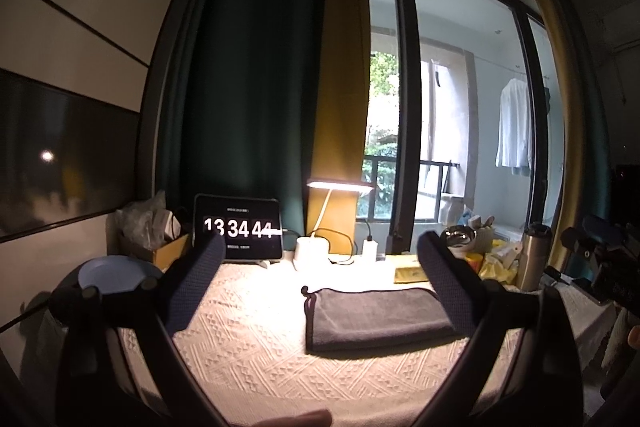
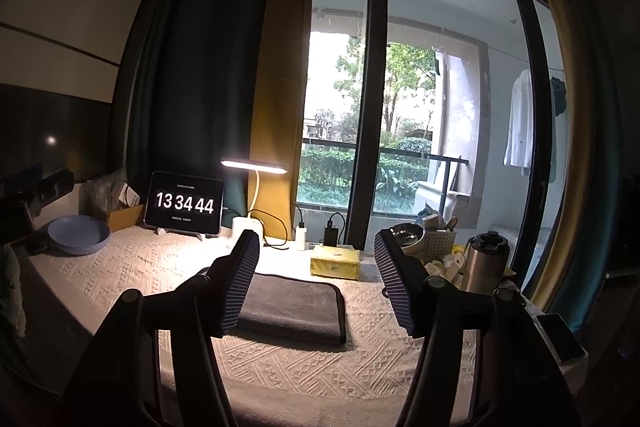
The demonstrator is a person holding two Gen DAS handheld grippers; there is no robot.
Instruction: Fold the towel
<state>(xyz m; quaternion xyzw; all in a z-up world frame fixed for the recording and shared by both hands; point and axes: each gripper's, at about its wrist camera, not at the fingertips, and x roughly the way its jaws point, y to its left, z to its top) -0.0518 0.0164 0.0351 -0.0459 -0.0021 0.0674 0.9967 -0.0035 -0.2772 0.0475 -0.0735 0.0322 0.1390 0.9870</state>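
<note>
A grey towel (image 1: 376, 319) lies folded into a flat rectangle on the cream patterned tablecloth (image 1: 248, 347). It also shows in the right wrist view (image 2: 292, 307). My left gripper (image 1: 320, 259) is open and empty, held above the table; the towel lies below, toward its right finger. My right gripper (image 2: 316, 259) is open and empty, raised above the table with the towel below its left finger (image 2: 240, 287). Neither gripper touches the towel.
At the back stand a tablet clock (image 2: 184, 203), a lit desk lamp (image 2: 254, 165) and a yellow tissue pack (image 2: 335, 261). A blue plate (image 2: 79, 235) sits at the left. A steel flask (image 2: 482, 261), a basket of clutter and a phone (image 2: 560, 337) sit at the right.
</note>
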